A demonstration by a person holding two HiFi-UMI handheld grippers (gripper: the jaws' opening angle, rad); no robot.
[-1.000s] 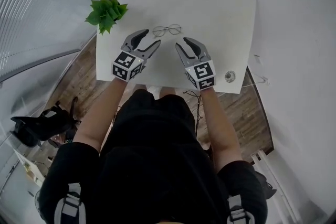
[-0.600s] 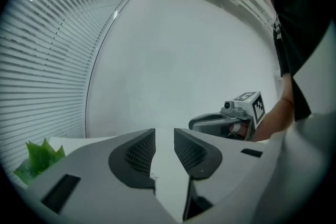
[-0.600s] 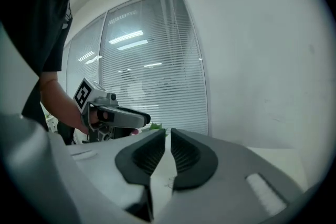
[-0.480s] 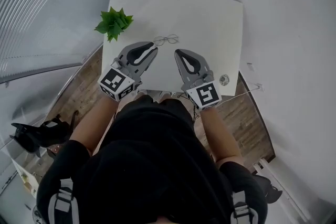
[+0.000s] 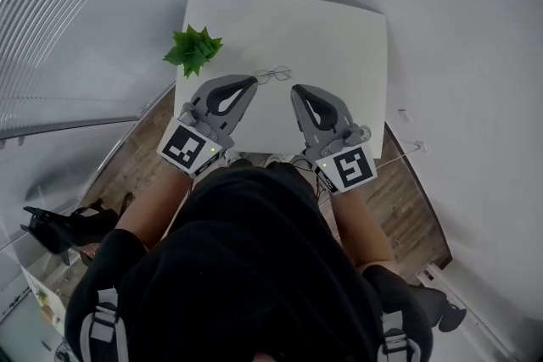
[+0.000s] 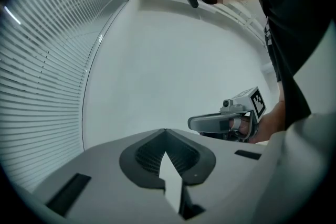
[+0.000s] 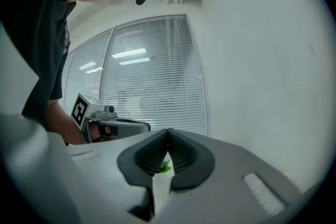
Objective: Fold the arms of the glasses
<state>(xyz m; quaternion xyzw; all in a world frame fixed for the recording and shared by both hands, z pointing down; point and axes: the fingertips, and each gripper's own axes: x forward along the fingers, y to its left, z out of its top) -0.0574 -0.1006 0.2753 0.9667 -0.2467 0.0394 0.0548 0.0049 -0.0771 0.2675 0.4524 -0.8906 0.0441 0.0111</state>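
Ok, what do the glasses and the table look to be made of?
The glasses: thin pale wire frame, probably metal, round clear lenses; too small to be sure. The table: smooth matte white top, no grain, likely laminate or painted board.

Glasses [image 5: 274, 75] tiny — arms folded or open, can't tell.
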